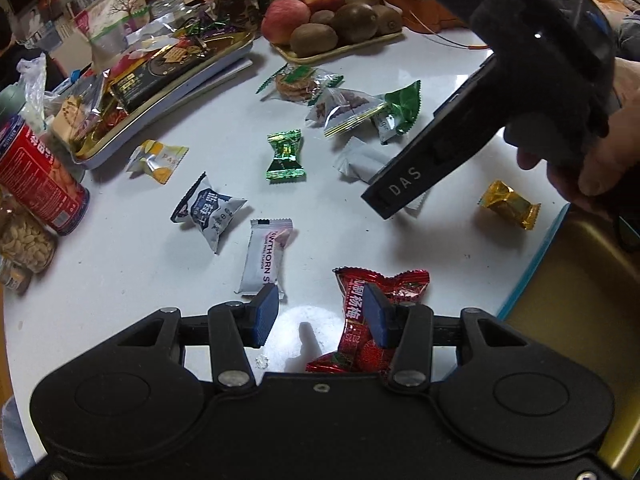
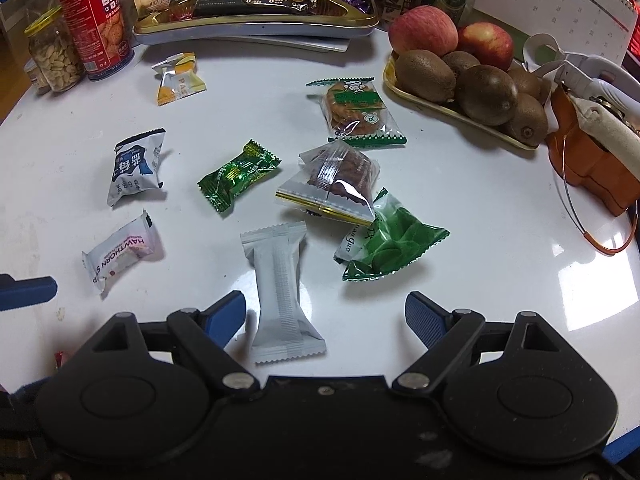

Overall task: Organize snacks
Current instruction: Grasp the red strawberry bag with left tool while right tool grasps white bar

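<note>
Only the left wrist view shows the red snack (image 1: 374, 312) and gold tin (image 1: 580, 300).

Left gripper (image 1: 320, 316) and right gripper (image 2: 325, 314) angled downward, jaws apart.

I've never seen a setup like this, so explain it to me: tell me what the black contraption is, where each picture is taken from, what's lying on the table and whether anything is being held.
No robot here: a person holds a two-finger gripper in each hand, each with a camera looking along its blue-padded fingers. One picture comes from the left gripper, the other from the right gripper. In the left view you also see the right tool and the hand gripping it.

On the white table lie loose wrapped snacks. A red packet lies by the left gripper's open fingers, partly under one pad; a plain white packet lies between the right gripper's open fingers. Neither is gripped. Behind stand a snack-filled tray and a fruit tray of apples and kiwis.
</note>
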The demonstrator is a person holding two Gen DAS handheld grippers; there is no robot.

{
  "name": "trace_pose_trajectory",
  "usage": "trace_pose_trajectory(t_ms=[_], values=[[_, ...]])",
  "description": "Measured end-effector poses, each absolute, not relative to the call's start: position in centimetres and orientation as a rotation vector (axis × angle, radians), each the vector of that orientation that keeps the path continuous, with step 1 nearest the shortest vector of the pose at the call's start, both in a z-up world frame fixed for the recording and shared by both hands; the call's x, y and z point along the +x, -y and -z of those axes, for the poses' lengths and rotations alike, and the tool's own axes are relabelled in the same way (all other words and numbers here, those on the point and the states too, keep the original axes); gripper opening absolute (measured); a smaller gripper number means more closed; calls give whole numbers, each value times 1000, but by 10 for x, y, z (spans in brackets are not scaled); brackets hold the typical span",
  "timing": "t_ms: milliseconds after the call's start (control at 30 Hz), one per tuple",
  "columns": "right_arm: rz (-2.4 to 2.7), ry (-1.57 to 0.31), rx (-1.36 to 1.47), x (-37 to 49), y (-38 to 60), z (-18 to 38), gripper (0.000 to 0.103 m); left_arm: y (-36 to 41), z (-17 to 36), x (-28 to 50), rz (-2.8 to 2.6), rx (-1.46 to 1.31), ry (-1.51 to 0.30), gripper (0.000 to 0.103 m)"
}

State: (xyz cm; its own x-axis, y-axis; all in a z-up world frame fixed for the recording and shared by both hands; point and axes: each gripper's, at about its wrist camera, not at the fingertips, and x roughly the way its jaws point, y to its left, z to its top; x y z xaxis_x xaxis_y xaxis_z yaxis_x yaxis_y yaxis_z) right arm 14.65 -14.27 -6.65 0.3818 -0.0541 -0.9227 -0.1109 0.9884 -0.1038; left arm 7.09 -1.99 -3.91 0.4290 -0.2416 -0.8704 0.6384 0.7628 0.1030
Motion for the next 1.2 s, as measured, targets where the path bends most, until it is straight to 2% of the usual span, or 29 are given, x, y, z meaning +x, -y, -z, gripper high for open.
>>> trace_pose_trajectory(t_ms=[167, 300, 567, 767, 933, 967, 1000, 1033, 1067, 1100, 1200], values=[[-43, -1191, -168, 148, 139, 73, 91, 15, 37, 69, 693, 356, -1016, 53], [-42, -1189, -192, 148, 137, 75, 91, 26, 35, 60, 766, 415, -986, 55], [-40, -1187, -192, 146, 136, 80, 91, 37, 60, 69, 698, 536, -1050, 56], [-50, -1176, -143, 149, 136, 82, 90, 32, 68, 78, 653, 475, -1095, 55], [-86, -1180, -80, 151, 138, 82, 78, 29, 69, 83, 645, 427, -1125, 53], [-93, -1173, -80, 151, 137, 81, 71, 28, 69, 84, 628, 416, -1125, 51], [-97, -1166, -80, 151, 136, 79, 56, 27, 68, 85, 609, 403, -1118, 48], [-95, -1163, -78, 151, 136, 78, 47, 27, 69, 86, 593, 394, -1117, 48], [-94, -1164, -78, 151, 135, 76, 30, 27, 68, 86, 584, 390, -1115, 46], [-96, -1163, -83, 151, 135, 76, 22, 27, 68, 86, 582, 391, -1113, 45], [-105, -1156, -80, 150, 136, 76, 22, 30, 67, 82, 574, 414, -1093, 42]])
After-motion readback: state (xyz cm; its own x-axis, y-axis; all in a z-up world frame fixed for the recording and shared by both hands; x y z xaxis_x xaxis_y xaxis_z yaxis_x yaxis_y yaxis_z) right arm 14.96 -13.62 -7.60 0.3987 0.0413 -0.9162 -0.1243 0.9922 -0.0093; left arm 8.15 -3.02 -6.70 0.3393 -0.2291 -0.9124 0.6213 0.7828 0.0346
